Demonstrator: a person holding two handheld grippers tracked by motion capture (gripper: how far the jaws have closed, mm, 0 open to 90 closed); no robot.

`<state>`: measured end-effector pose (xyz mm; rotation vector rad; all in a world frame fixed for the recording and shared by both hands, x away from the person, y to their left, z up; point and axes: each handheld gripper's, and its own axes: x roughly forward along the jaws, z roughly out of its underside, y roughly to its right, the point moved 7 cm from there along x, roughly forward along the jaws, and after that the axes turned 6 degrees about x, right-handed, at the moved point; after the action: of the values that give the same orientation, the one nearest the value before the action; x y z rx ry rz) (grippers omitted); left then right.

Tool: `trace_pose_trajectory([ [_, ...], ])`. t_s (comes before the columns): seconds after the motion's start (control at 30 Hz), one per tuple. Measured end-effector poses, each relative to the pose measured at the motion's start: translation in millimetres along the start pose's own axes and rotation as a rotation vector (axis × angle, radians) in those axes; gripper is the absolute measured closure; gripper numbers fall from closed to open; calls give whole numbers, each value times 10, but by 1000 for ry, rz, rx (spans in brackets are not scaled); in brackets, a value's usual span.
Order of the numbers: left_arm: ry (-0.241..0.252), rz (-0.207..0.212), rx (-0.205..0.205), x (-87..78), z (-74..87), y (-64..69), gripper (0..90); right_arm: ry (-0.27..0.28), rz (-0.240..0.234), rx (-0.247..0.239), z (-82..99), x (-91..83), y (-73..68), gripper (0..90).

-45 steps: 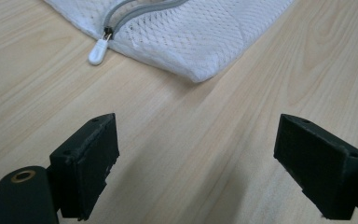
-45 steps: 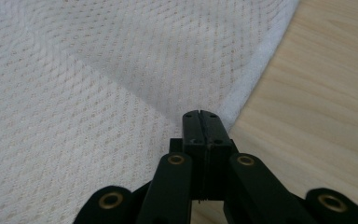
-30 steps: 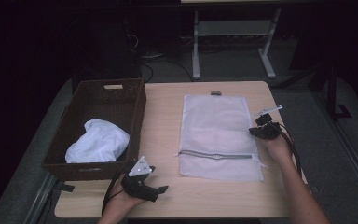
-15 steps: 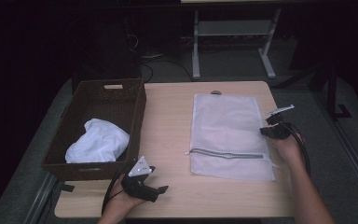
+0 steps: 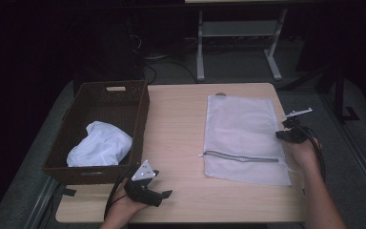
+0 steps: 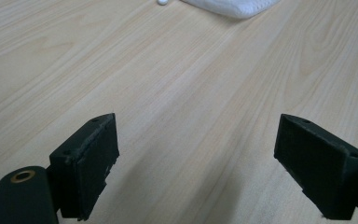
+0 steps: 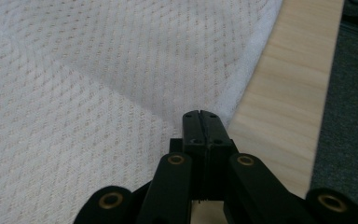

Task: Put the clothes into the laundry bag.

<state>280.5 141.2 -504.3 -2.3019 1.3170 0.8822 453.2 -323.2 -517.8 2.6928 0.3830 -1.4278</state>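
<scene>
Starting at the left edge of the table (image 5: 181,114), there's a dark wicker basket (image 5: 143,107) with a crumpled white cloth (image 5: 100,145) sitting inside it, well off to the side of the left gripper's jaws rather than in front of them. Right by the basket's near corner is the left gripper (image 5: 159,194), lying low over the wood at the table's near edge with its grey three-cornered plate on top. In the left gripper view its jaws are spread wide and released, nothing at all between them, just bare wood grain (image 6: 182,93), and well ahead of the tips you can see one corner of the white mesh laundry bag (image 6: 233,7) plus a little white bead-like bit beside it. Moving right, the mesh bag (image 5: 243,136) lies flat on the tabletop with its zipper (image 5: 240,157) running across the near part. Then the right gripper (image 5: 282,135) sits at the bag's right edge. In the right gripper view its jaws are clenched tight together, pads meeting, right at the hem of the bag (image 7: 98,93), with mesh spreading out ahead and to the left of the tips, and bare wood then grey floor to their right. Looks like they're pinching the bag's edge, though the fabric between the pads is hidden.
</scene>
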Motion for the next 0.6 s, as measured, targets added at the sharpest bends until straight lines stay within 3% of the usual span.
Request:
trace_pose_trajectory([
  [0.6,-3,4,2,9,0,7,133,-7,45,48,168,-141,345,900],
])
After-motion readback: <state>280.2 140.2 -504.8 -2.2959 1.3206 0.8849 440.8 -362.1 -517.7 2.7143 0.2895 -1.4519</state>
